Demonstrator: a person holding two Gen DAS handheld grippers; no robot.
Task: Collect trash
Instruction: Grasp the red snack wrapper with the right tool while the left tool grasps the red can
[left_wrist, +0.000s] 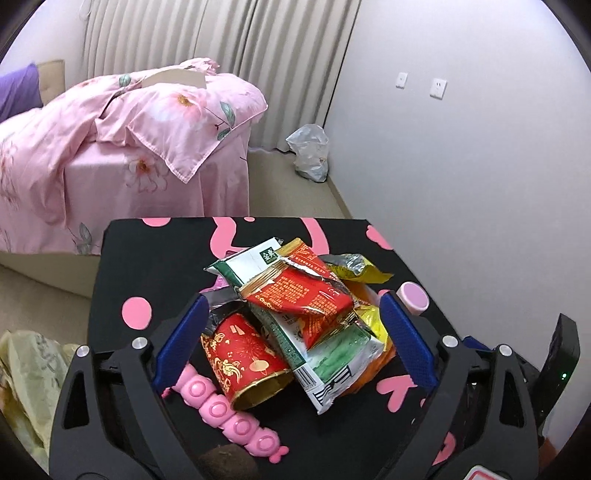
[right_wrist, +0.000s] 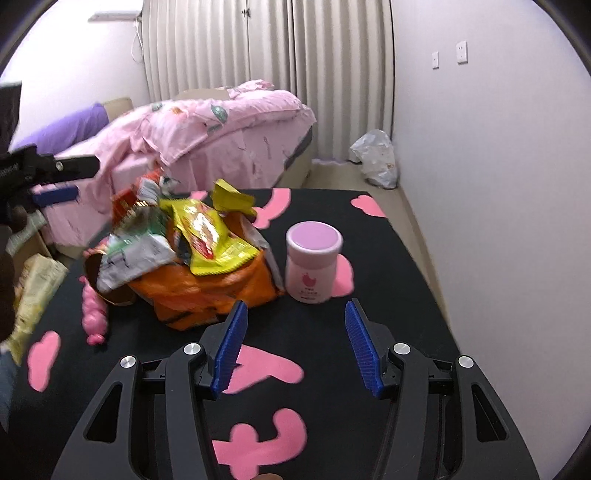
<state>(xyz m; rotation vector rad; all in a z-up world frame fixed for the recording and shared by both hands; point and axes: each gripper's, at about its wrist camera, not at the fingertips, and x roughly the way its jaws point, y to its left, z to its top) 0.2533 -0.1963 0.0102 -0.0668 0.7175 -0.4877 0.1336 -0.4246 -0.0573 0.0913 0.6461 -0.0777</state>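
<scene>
Left gripper (left_wrist: 291, 325) spread wide around the crumpled wrapper pile (left_wrist: 295, 306) mid-table, pads apart from it, right gripper (right_wrist: 293, 345) likewise wide over bare black cloth (right_wrist: 388, 266) near a pink-lidded jar (right_wrist: 314, 267), table edges well beyond.
</scene>
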